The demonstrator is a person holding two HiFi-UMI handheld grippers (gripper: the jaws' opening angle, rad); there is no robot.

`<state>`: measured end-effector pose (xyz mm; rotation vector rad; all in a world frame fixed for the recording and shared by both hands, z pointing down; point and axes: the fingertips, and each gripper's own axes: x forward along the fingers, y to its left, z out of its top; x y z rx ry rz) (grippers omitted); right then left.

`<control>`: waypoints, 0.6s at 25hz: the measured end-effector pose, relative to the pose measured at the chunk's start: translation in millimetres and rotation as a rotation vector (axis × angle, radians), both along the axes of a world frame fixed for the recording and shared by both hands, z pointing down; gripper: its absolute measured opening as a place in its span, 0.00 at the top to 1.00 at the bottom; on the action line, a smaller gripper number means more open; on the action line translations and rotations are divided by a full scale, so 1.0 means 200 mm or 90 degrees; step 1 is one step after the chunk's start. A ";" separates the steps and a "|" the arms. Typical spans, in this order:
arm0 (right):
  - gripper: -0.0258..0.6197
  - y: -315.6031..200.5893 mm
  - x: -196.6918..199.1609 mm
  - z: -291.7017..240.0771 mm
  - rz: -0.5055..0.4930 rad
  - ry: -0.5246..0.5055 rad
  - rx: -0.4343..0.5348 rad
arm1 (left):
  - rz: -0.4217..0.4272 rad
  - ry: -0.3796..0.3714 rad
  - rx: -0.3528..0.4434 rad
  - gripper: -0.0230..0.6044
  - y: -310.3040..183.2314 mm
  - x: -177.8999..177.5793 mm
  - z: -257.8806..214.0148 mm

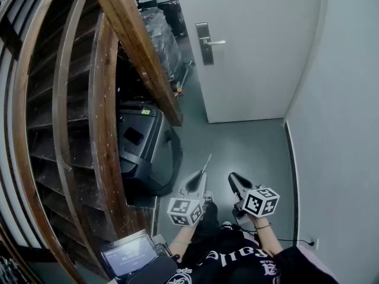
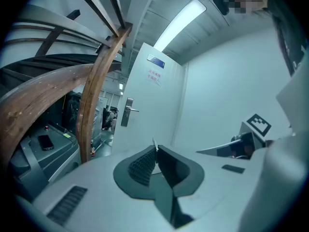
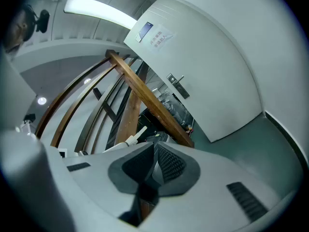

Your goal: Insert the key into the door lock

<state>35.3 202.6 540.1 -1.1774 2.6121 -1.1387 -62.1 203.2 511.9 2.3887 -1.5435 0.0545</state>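
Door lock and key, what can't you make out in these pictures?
Keyhole: head view, lock plate too small to show it.
Key: left gripper view, only a thin tip shows; the left gripper's shut jaws hide the rest.
Door sign: left gripper view, print too small to read.

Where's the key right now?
The key pokes out of the left hand-held gripper, low centre in the head view, far from the door lock plate.

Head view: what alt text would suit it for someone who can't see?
A person holds two claws low, facing a white door with a metal handle; the left claw is shut on a thin key, the right claw shut and empty. A wooden stair rail and dark machine stand at left.
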 end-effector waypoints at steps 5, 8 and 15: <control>0.91 -0.20 0.00 0.04 0.003 -0.002 -0.002 | 0.016 -0.012 0.008 0.93 -0.22 0.03 0.03; 0.91 -0.35 -0.02 0.06 0.005 -0.001 -0.007 | 0.017 -0.013 0.009 0.93 -0.40 -0.01 0.04; 0.91 -0.87 -0.16 0.05 0.024 0.014 -0.007 | 0.028 -0.018 0.014 0.93 -0.92 -0.20 0.02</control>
